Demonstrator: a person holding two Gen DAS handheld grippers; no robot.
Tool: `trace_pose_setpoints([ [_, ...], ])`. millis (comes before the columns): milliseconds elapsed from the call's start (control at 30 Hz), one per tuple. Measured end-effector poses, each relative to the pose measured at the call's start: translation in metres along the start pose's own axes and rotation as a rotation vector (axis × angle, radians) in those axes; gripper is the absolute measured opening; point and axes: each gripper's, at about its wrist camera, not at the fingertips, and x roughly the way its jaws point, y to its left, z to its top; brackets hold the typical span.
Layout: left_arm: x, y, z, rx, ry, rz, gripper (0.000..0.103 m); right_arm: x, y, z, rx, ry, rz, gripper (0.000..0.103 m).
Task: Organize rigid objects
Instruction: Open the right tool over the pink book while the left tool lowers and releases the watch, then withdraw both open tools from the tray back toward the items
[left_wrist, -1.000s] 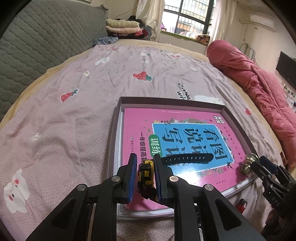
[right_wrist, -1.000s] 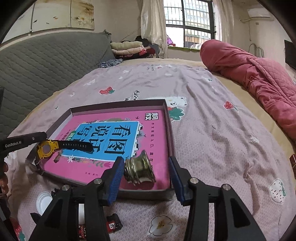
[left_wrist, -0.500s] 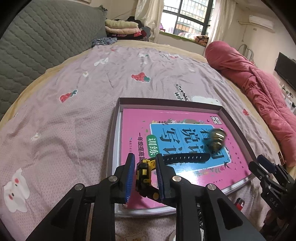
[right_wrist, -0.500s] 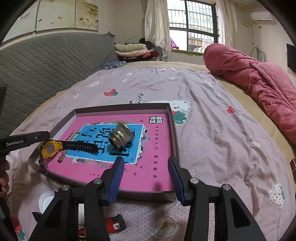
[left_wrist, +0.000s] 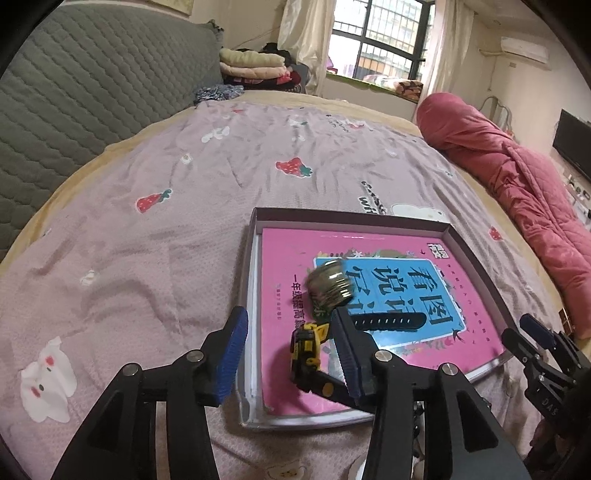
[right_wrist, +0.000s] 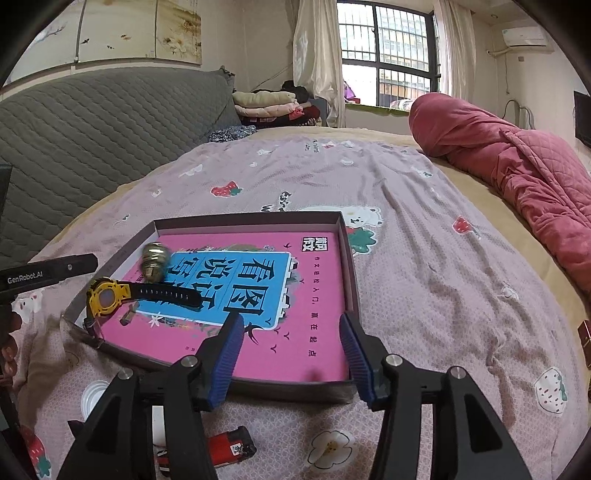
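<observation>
The landmark here is the shallow box (right_wrist: 349, 254) that lies on the bed (right_wrist: 424, 266), with a pink book (right_wrist: 314, 302) flat inside it.

The left tongs (left_wrist: 290, 349) stand about half open, and their jaws have just been opening. The yellow watch (left_wrist: 308, 347) lies between the two blue pads on the near left corner of the book. The right pad is just beside its case, but I cannot tell if it touches; the left pad is apart from it, over the left wall of the box. In the right wrist view the watch (right_wrist: 105, 297) lies flat at the left end of the box, its black strap (right_wrist: 168, 295) stretched over the blue title panel of the book.

The right tongs (right_wrist: 291, 349) are wide open and hold nothing; their jaws have just been opening too. They hang over the near edge of the box, and between the pads only the pink cover is seen.

The brass knob (left_wrist: 328, 284) is on the book near the left side of the box, just behind the watch strap. It looks blurred in both views (right_wrist: 157, 258), so its exact pose is not clear.

Outside the box, on the bed just in front of its near wall, a red lighter (right_wrist: 229, 445) lies. A rolled red quilt (right_wrist: 517, 177) lies far to the right of the box.
</observation>
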Motion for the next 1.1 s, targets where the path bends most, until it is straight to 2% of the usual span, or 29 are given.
trace_pose_setpoints([
  [167,-0.010,0.003,-0.009,0.007,0.005,-0.002,0.049,-0.002,0.002,0.000,-0.008,-0.007,0.003,0.054],
  [300,-0.012,0.002,-0.023,0.025,0.042,0.008,0.049,-0.005,0.002,0.000,-0.008,-0.012,0.005,0.054],
  [567,-0.005,-0.024,-0.042,0.112,0.091,0.002,0.049,-0.009,-0.001,0.001,-0.003,-0.022,0.000,0.054],
  [767,-0.001,-0.039,-0.042,0.144,0.086,-0.015,0.049,-0.010,-0.003,0.001,0.001,-0.024,0.000,0.054],
  [1033,-0.008,-0.038,-0.037,0.140,0.054,-0.021,0.049,-0.014,0.001,0.003,-0.017,-0.044,0.015,0.054],
  [1100,-0.012,-0.037,-0.037,0.136,0.047,-0.017,0.051,-0.016,0.003,0.003,-0.026,-0.047,0.015,0.054],
])
